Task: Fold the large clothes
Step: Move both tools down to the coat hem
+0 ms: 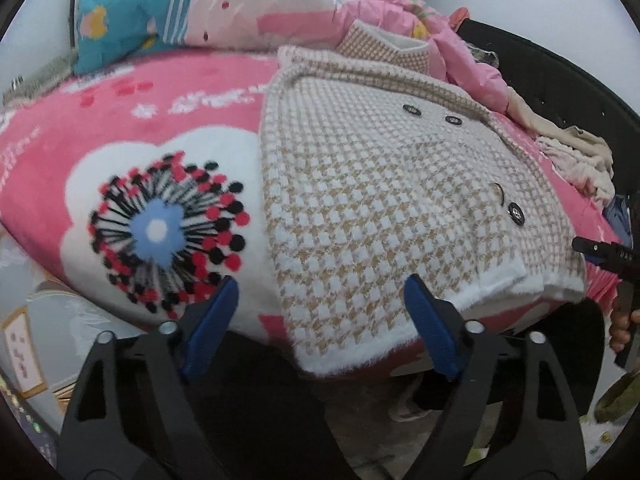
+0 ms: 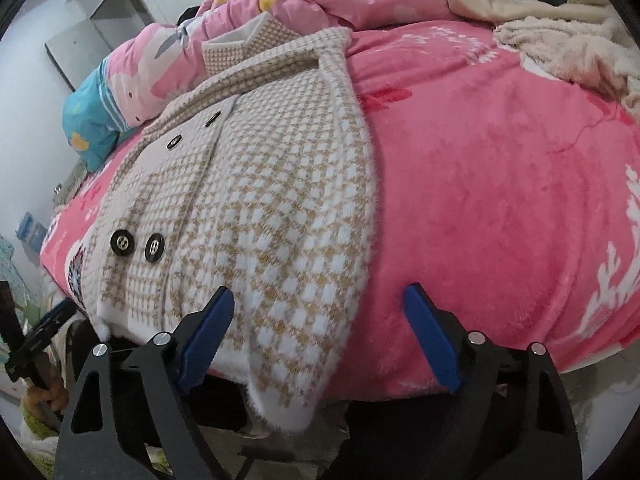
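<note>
Houndstooth coat (image 1: pixel 384 184) lies front-up on the bed, buttons showing, collar toward the far end by the quilt, hem at the near edge and hanging slightly over it. Long axis runs straight away from both tools.

Left tool (image 1: pixel 320 316): jaws wide apart, nothing held. It sits at the near bed edge, lined up on the coat's left hem corner; that corner lies between the blue pads (image 1: pixel 430 332) but they aren't pressing on it. Right tool (image 2: pixel 320 328): same story, jaws spread, empty, straddling the right hem corner, which droops off the edge. One corner per hand, neither nearer overall.

My read: both about to pinch the hem corners and carry the hem up toward the collar for a crosswise fold. Sleeves look already tucked in, so the coat is a narrow rectangle. Can't confirm what's underneath.

Surface: pink fleece blanket (image 2: pixel 500 180) with a big white flower print (image 1: pixel 160 232), soft, likely to drag with the fabric. Clutter at the far end: pink quilt (image 1: pixel 280 4), blue pillow (image 1: pixel 120 16), beige clothes (image 2: pixel 568 44) off to the right. White walls behind.
</note>
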Tool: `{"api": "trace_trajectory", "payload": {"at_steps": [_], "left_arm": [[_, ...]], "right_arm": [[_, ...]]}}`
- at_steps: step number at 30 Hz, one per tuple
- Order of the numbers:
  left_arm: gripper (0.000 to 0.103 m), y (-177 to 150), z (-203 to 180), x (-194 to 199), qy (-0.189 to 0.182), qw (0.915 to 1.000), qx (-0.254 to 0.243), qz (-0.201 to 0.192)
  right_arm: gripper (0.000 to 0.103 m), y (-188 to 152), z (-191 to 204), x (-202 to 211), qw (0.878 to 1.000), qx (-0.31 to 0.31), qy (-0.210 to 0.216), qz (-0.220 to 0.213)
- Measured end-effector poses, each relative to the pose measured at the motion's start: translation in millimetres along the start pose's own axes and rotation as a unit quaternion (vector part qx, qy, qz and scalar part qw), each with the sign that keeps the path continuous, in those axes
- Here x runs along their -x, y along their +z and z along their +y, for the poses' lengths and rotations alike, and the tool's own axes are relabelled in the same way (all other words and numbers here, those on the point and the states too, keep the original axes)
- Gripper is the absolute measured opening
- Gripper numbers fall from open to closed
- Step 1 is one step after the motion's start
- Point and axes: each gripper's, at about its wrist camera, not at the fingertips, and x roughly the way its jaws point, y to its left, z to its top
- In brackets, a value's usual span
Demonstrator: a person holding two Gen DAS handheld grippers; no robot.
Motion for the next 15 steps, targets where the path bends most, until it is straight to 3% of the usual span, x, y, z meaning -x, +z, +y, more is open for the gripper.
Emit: {"api": "trace_trajectory", "payload": {"at_steps": [5, 15], "left_arm": [[0.061, 8, 13, -23, -0.034, 0.9973, 0.058, 0.03], [0.059, 14, 23, -40, -0.07, 0.9915, 0.096, 0.052]], "right_arm": [[0.075, 10, -8, 6, 1.0, -0.005, 0.004, -0.013], [0.064, 11, -41, 2, 0.996, -0.074, 0.045, -0.014]]}}
